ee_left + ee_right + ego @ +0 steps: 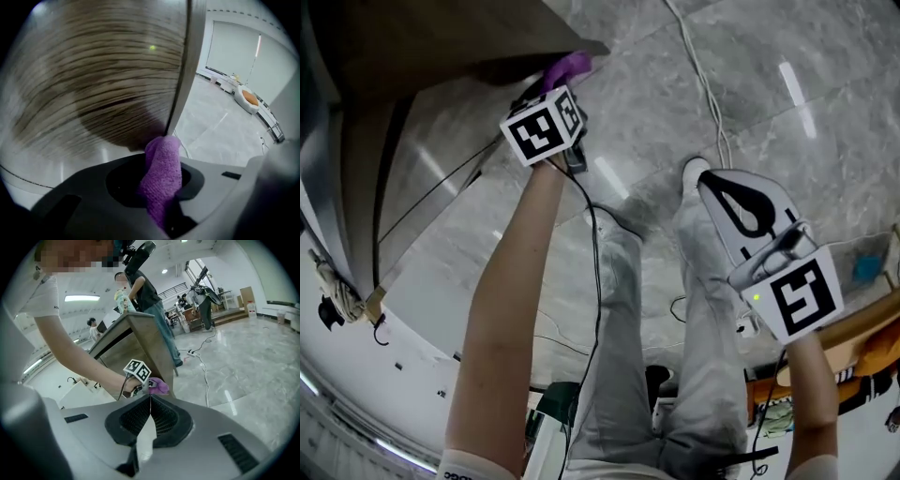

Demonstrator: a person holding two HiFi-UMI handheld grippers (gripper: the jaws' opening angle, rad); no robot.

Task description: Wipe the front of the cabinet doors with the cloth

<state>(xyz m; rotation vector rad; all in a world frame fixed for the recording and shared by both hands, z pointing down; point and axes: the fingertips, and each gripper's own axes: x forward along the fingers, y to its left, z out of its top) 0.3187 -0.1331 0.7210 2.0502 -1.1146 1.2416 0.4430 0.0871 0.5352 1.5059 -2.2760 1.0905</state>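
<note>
**Cloth tip at the door's edge, face to the left**

Your left gripper (561, 86) has its fingers (79, 197) clamped on the purple cloth (162, 173). The cloth stands out of them as a folded wad. Its long axis runs straight ahead along the fingers, and its tip points at the cabinet door (93, 79). The tip seems to touch the door right at its vertical edge. In the left gripper view, nearly all the wood-grain face lies to the left of the tip.

Judging from that, your next stroke should run leftward across the face, away from the edge, with the tip pressed on.

Only the left gripper is at the cabinet. Your right gripper (149, 425) hangs well apart over the floor (694, 112), beside your leg. Its fingers are closed together on nothing.
</note>
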